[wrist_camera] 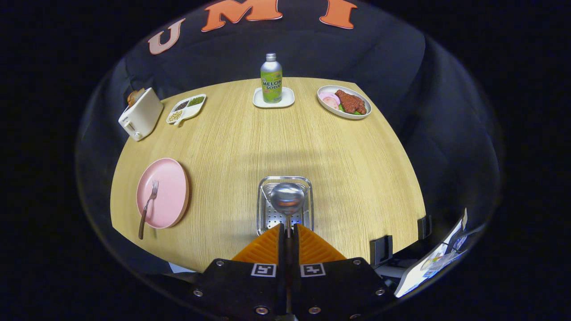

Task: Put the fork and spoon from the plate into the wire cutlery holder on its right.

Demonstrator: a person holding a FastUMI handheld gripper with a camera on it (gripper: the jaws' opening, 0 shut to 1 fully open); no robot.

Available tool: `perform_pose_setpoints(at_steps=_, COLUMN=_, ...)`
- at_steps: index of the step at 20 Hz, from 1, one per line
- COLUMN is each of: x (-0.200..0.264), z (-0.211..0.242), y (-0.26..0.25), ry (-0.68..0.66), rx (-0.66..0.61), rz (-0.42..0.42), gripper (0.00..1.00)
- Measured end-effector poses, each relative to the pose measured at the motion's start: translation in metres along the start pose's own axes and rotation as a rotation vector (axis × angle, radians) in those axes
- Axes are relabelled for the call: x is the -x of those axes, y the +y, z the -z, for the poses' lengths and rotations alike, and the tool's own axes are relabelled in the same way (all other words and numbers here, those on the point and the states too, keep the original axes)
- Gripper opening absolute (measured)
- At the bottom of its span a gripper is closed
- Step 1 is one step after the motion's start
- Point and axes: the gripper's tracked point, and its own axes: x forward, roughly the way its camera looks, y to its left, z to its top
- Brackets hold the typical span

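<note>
My gripper [288, 229] is shut on the spoon [287, 198], clamping its handle between both fingers. The spoon's bowl points away from me and hangs directly over the wire cutlery holder [265, 185], which stands on the wooden table just ahead of the fingers. To the left of the holder lies the pink plate [171, 187]. The fork [148, 208] rests on that plate, tines toward the far side, its dark handle sticking out over the near rim.
Along the table's far side stand a white toaster [140, 114], a divided snack dish [186, 108], a soda bottle [271, 84] on a small white tray, and a plate of food [344, 102]. Black clamps [380, 250] and a card sit at the near right edge.
</note>
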Motion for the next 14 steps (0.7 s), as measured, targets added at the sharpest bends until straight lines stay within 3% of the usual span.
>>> perform_pose_setpoints(at_steps=8, x=-0.012, z=-0.021, y=0.002, ry=-0.081, rx=-0.04, rz=0.0, gripper=0.08)
perform_pose_setpoints(at_steps=14, x=0.022, z=-0.074, y=0.006, ry=-0.336, rx=-0.087, rz=0.008, gripper=0.08)
